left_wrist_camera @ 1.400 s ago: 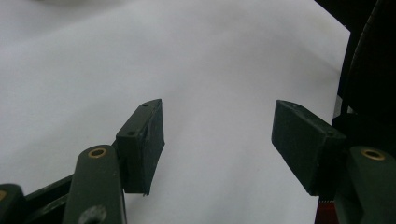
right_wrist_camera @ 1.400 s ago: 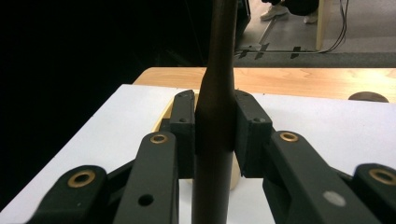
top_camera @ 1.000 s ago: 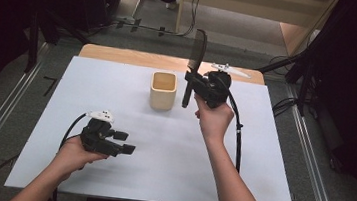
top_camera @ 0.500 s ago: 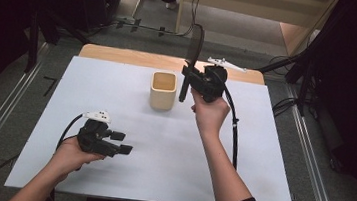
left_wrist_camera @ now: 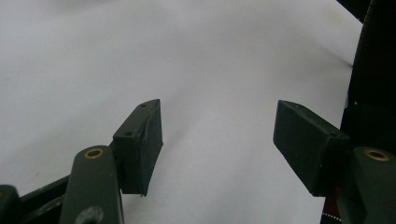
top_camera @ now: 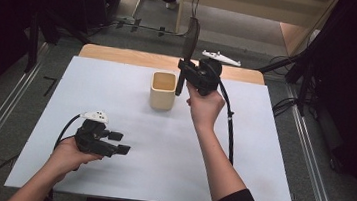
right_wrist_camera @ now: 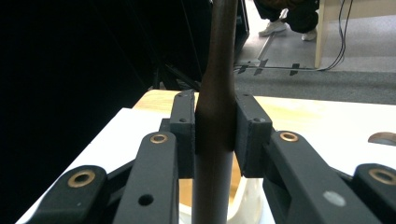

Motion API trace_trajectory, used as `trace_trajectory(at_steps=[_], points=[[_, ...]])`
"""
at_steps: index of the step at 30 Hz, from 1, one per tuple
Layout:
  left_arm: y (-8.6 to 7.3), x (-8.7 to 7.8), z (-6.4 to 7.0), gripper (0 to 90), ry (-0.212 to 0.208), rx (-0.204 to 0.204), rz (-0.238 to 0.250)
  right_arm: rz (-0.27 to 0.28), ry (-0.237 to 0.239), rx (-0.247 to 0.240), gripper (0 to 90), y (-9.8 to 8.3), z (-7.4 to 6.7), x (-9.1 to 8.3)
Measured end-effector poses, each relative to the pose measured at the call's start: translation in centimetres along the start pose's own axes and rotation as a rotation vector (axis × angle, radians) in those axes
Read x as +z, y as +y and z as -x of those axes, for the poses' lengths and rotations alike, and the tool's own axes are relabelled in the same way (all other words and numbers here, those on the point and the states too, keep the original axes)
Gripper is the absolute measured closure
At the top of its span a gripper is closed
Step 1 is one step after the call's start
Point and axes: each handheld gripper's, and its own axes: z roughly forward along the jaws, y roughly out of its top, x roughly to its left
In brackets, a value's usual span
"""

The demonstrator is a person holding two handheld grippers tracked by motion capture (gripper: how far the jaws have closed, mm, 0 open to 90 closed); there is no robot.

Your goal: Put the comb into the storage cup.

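My right gripper (top_camera: 185,75) is shut on a dark brown long-handled utensil (top_camera: 191,35), which it holds upright with the broad end up. In the right gripper view the two pads clamp the utensil's handle (right_wrist_camera: 219,70) from both sides. The handle's lower end hangs by the right rim of a cream cup (top_camera: 162,91), and this cup (right_wrist_camera: 247,200) shows just below the jaws. My left gripper (top_camera: 119,143) rests low at the front left of the white table top (top_camera: 263,139). Its jaws stand open, and the left gripper (left_wrist_camera: 217,135) has only bare white surface between its pads.
A small white plastic part (top_camera: 221,58) lies on the wooden strip (top_camera: 121,54) at the table's far edge. Metal rails run along both sides of the table. Dark stands, cables and a person's shoes are on the floor beyond.
My right gripper has carried the utensil a little to the left and farther away, closer to the cup's rim. The left hand has stayed where it was.
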Motion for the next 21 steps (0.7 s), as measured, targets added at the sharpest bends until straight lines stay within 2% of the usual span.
trace_trajectory(at_steps=[5, 10, 16, 21], points=[[-0.2, -0.1, 0.0, 34.1, 0.000, 0.001, 0.001, -0.002, -0.004, -0.003, 70.2, 0.4, -0.3, 0.5], [-0.3, -0.3, -0.1, 34.1, 0.004, -0.007, 0.003, -0.002, 0.017, 0.026, 70.2, 0.9, -0.4, 1.0], [-0.4, -0.4, -0.2, 34.1, 0.002, -0.010, 0.006, 0.021, 0.014, 0.024, 70.2, 1.1, -0.7, 1.6], [-0.4, -0.4, -0.3, 34.1, 0.001, -0.013, 0.003, 0.051, -0.013, -0.004, 70.2, 1.3, -1.0, 2.0]])
